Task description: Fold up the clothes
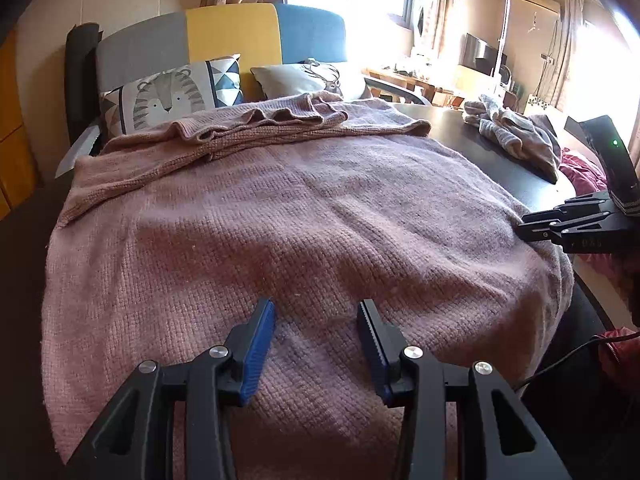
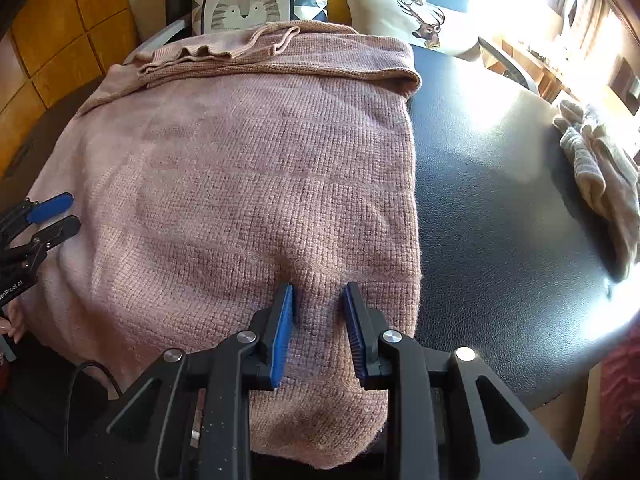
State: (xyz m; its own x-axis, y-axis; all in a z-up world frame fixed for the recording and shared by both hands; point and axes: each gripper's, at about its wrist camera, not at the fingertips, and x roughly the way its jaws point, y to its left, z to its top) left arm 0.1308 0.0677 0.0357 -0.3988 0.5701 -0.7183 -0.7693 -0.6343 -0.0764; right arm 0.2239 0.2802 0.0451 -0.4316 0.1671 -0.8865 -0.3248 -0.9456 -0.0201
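A pink knitted sweater (image 1: 300, 208) lies spread over a black round table (image 1: 472, 136), its far end folded back with a rumpled sleeve (image 1: 260, 120) on top. My left gripper (image 1: 316, 308) hovers open over the sweater's near part, nothing between its blue pads. In the right wrist view the sweater (image 2: 260, 168) fills the left half of the table (image 2: 500, 200). My right gripper (image 2: 318, 292) stands over its near right edge, jaws apart, a small puckered ridge of knit between the fingertips. Each gripper shows in the other's view: right (image 1: 536, 228), left (image 2: 60, 216).
A crumpled grey garment (image 1: 516, 128) lies on the table's far right side, also in the right wrist view (image 2: 600, 160). Behind the table stands a sofa with a tiger cushion (image 1: 168, 96) and a deer cushion (image 2: 424, 20). Red cloth (image 1: 580, 168) lies beyond the right edge.
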